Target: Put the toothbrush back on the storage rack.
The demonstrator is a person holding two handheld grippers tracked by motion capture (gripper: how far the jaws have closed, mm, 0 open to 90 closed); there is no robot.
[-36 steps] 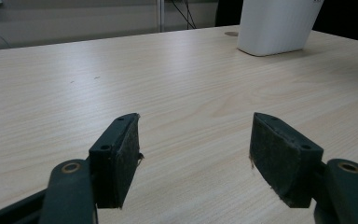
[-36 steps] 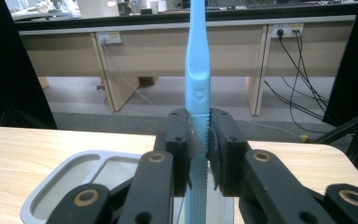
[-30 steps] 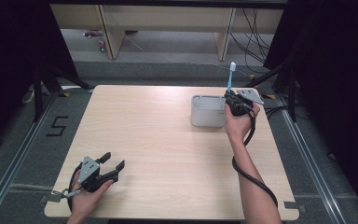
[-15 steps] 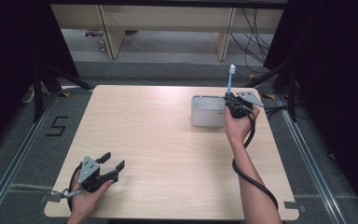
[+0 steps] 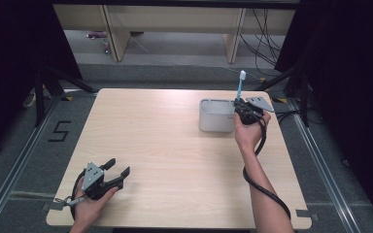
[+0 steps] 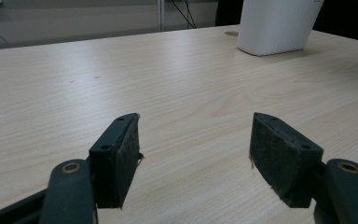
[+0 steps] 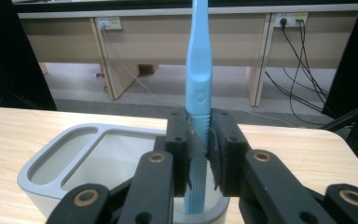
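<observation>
A: Fingers (image 7: 179,140) of the right gripper (image 7: 199,140) are clamped on the blue toothbrush (image 7: 199,84), one pad on each side of the ribbed handle.

B: Toothbrush orientation?

A: Upright. Head sticks up well above the fingers; in the high view the white bristle end of the toothbrush (image 5: 241,85) points away from the table. The handle's lower end drops below the fingers into the grey holder (image 7: 51,168).

B: Which compartment?

A: The holder has a narrow slot and a wider one beside it; the handle goes down at the near rim on the wider side, just under the fingers. Whether it touches the bottom, can't tell.

B: Holder location?

A: Directly below and ahead of the right fingers, at the table's (image 5: 175,126) far right part. In the high view the right gripper (image 5: 245,114) sits at the holder's (image 5: 216,116) right edge.

B: Left side?

A: Left gripper (image 6: 193,144) fingers (image 6: 121,149) spread apart, nothing between them, low over bare table. The holder (image 6: 279,28) is well ahead of them, far across. In the high view the left gripper (image 5: 116,172) is at the near left corner, well apart from the right one.
</observation>
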